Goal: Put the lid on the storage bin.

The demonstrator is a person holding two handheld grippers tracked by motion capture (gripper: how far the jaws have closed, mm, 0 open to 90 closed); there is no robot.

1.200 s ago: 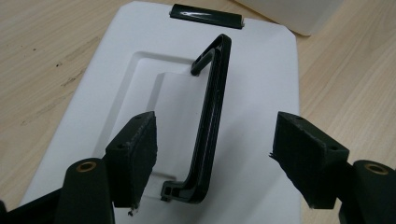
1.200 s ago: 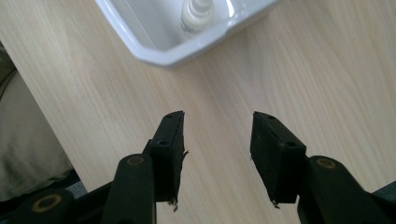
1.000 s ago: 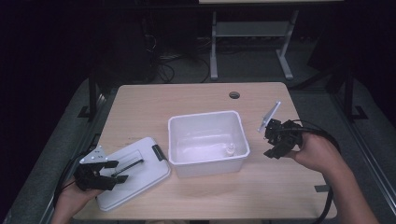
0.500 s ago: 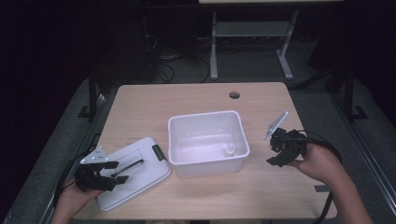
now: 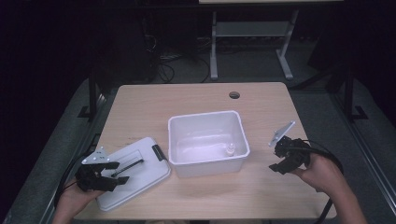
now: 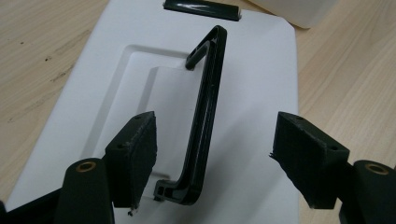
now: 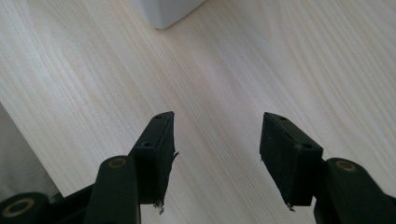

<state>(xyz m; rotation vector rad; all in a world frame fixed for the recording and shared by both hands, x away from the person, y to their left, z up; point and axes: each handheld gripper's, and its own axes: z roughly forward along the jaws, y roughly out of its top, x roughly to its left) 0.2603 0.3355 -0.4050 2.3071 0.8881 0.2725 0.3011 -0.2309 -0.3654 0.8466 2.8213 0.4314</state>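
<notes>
High view alone: small bottle (image 5: 230, 150) inside white bin (image 5: 205, 122).

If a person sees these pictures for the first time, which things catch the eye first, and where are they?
First comes the open white rectangular plastic box in the middle of the light wooden table, with a small white bottle inside near its right wall. To its left lies the flat white plastic lid with a raised black handle; the left gripper stands open around that handle. The right gripper is open over bare wood, with nothing between its jaws, which have just been opening.
</notes>
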